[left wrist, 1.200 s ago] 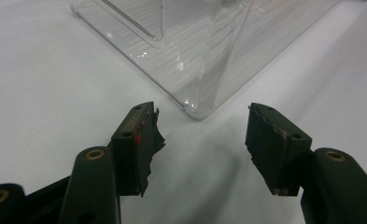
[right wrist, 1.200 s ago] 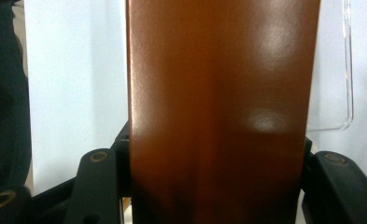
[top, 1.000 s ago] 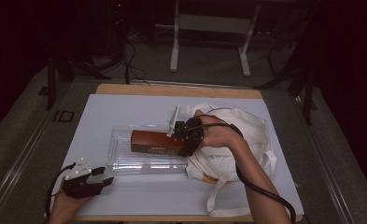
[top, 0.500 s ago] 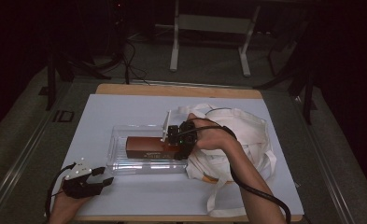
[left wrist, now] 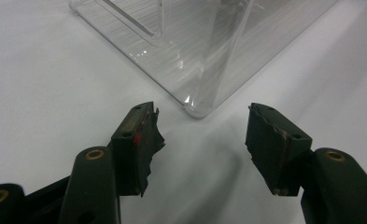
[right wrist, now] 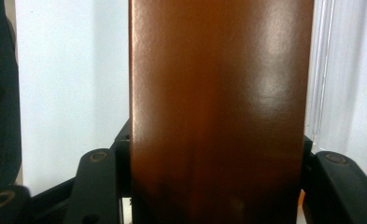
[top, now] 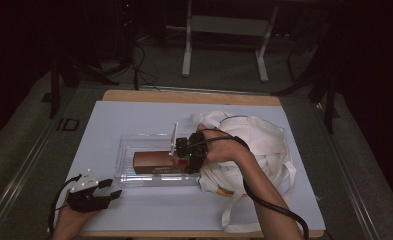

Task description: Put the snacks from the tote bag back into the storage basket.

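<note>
- While your right claw [top: 183, 152] grips the brown box [top: 156, 162], it has moved left, deeper into the clear tray [top: 129, 150].
- Your left claw [top: 109, 189] rests open and empty on the table [top: 134, 120].

A: What is hidden by the box [right wrist: 218, 112]?
B: In the right gripper view its top and bottom are cut off, and it covers the fingers' inner faces.
A: And near the tray [top: 134, 145]?
B: The print on the box is too small to read, and the hand [top: 224, 150] hides part of the bag [top: 269, 145].
</note>
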The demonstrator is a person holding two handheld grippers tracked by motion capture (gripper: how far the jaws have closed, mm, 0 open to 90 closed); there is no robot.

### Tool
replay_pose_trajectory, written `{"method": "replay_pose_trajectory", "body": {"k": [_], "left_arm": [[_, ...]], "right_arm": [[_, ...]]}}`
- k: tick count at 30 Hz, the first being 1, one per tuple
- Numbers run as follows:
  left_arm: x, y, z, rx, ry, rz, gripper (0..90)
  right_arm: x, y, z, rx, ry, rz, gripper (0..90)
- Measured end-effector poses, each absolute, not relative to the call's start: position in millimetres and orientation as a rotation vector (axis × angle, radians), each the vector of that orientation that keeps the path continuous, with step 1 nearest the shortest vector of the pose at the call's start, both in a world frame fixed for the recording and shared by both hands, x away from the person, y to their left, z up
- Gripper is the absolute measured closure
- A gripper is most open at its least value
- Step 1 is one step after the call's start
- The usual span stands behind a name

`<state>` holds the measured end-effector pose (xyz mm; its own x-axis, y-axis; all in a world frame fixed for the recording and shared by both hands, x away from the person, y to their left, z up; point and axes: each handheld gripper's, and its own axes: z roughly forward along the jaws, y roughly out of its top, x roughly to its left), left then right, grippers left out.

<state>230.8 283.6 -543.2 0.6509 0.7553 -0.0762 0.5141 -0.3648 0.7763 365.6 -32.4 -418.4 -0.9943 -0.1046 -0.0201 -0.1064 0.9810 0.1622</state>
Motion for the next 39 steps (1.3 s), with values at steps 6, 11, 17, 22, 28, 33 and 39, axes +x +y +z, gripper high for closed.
{"method": "replay_pose_trajectory", "body": {"k": [6,11,17,22,28,33,39], "left_arm": [[231,284,-543,2.051,0.986,0.371,42.4],[231,283,-543,2.054,0.986,0.371,42.3],[231,283,-543,2.056,0.986,0.369,42.2],[232,283,-543,2.058,0.986,0.370,42.2],[232,283,-544,2.061,0.987,0.369,42.1],[232,283,-544,2.063,0.989,0.368,42.1],[232,283,-544,2.064,0.988,0.368,42.0]], "right_arm": [[364,-28,-419,-0.177,3.115,0.252,42.8],[362,-21,-422,-0.199,3.111,0.211,42.7],[362,-17,-423,-0.218,3.103,0.218,42.4],[361,-15,-422,-0.212,3.106,0.222,42.3],[361,-14,-421,-0.209,3.112,0.223,42.0],[361,-13,-419,-0.218,3.121,0.260,41.0],[360,-11,-419,-0.210,3.131,0.260,39.9]]}}
